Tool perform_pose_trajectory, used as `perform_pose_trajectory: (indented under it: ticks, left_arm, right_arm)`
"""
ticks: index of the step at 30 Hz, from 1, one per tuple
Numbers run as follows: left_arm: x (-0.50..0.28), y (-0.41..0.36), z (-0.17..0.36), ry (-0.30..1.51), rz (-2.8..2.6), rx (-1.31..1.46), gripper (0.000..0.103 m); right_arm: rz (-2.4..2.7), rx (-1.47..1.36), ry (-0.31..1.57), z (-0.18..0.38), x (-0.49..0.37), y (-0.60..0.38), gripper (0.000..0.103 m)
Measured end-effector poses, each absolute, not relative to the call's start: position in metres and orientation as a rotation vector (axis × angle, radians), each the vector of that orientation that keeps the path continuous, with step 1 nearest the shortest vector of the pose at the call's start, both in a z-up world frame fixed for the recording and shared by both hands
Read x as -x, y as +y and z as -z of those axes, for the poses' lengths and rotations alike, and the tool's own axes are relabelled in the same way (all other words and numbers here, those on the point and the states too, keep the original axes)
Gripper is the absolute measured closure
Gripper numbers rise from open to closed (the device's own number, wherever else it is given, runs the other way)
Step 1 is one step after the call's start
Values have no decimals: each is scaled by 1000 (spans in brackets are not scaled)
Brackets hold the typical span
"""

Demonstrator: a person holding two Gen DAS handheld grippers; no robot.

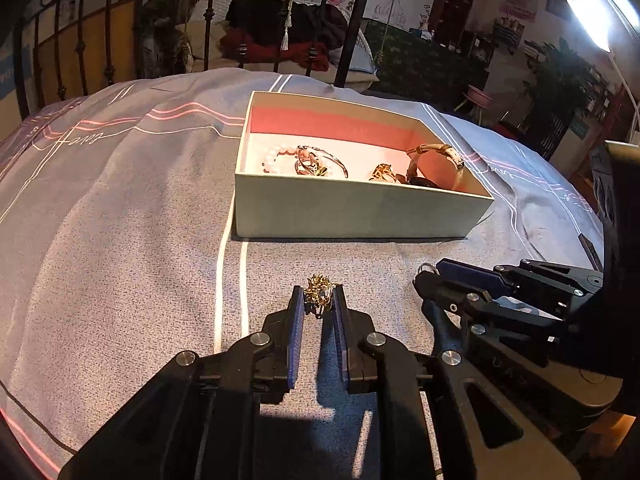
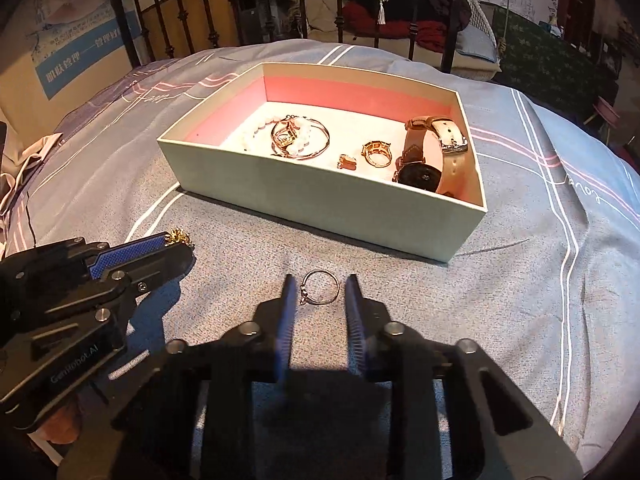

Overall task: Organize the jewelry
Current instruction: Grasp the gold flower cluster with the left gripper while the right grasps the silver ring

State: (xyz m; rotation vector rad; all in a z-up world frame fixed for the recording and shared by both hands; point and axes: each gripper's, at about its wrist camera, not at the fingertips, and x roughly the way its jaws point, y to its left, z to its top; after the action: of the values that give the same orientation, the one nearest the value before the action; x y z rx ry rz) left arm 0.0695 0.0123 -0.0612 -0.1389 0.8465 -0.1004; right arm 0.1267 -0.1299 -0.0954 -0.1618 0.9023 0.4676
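Note:
A pale green jewelry box (image 1: 352,212) (image 2: 304,196) with pink lining stands on the bed and holds a watch (image 2: 424,152), gold rings (image 2: 376,152), bangles and a pearl bracelet (image 2: 296,136). My left gripper (image 1: 318,294) is shut on a bunched gold chain (image 1: 318,290), also seen in the right wrist view (image 2: 178,237), low over the bedspread in front of the box. My right gripper (image 2: 319,288) is open around a thin silver ring (image 2: 320,287) that lies on the bedspread; its fingers stand either side, apart from it. The right gripper also shows in the left wrist view (image 1: 430,276).
The grey bedspread (image 1: 120,208) with white and pink lines covers the bed. A black iron bed frame (image 2: 416,8) stands behind the box. A white cloth (image 2: 24,168) lies at the left edge.

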Motion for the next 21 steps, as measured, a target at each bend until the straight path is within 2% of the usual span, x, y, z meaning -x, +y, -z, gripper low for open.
perform_pose_trajectory:
  ticks: [21]
  left_arm:
    - [-69, 1, 61, 851, 74, 43, 89]
  right_arm:
    - [-504, 89, 815, 83, -91, -137, 82]
